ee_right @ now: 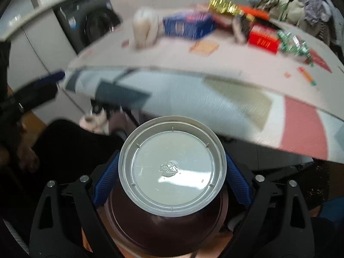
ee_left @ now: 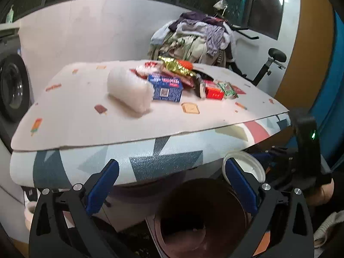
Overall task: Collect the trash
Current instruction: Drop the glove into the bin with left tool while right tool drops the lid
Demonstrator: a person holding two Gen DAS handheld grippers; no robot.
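Observation:
My right gripper [ee_right: 172, 178] is shut on a round white plastic lid [ee_right: 172, 167], held flat above a dark brown bin [ee_right: 163, 232] below the table's front edge. The lid [ee_left: 247, 165] also shows in the left wrist view, beside the bin [ee_left: 200, 219]. My left gripper [ee_left: 169, 178] is open and empty, just in front of the table edge. On the table [ee_left: 86, 116] lie a white wad [ee_left: 129, 90], a blue box [ee_left: 166, 89], a red box [ee_left: 214, 92], a gold wrapper [ee_left: 176, 65] and a green wrapper [ee_left: 228, 89].
A washing machine [ee_left: 13, 86] stands at the left. A heap of clothes [ee_left: 193, 36] lies on an exercise bike [ee_left: 273, 60] behind the table. A patterned cloth [ee_left: 150, 159] hangs over the table's front.

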